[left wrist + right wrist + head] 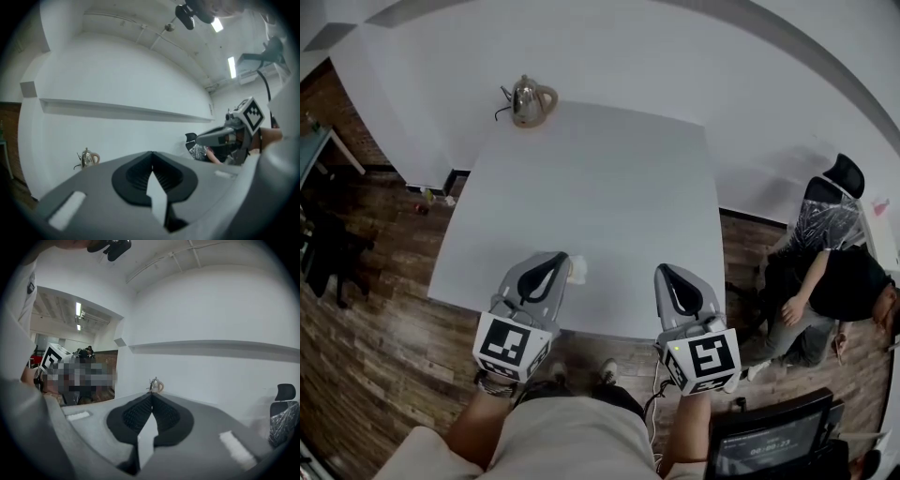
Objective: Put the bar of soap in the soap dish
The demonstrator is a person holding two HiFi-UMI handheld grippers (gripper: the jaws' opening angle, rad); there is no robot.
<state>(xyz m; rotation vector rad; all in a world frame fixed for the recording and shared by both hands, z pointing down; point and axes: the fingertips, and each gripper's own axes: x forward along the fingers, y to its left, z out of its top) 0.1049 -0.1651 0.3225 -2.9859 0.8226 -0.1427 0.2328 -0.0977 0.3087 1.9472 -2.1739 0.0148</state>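
- A person is standing at the near edge of a white table (pixel 600 187), holding both grippers out over that edge and pointing them toward the far side.
- The left gripper (pixel 557 257) is keeping its jaws pressed together on nothing, and the right gripper (pixel 665 272) is doing the same.
- A small pale object (pixel 578 271), probably the bar of soap, is lying near the table's near edge, just right of the left gripper's tip. Its long axis is too small to tell.
- The left gripper is sitting far nearer to it, with the right gripper well apart to the right.
- No soap dish is showing, and a kettle (pixel 528 100) is standing at the far left corner.
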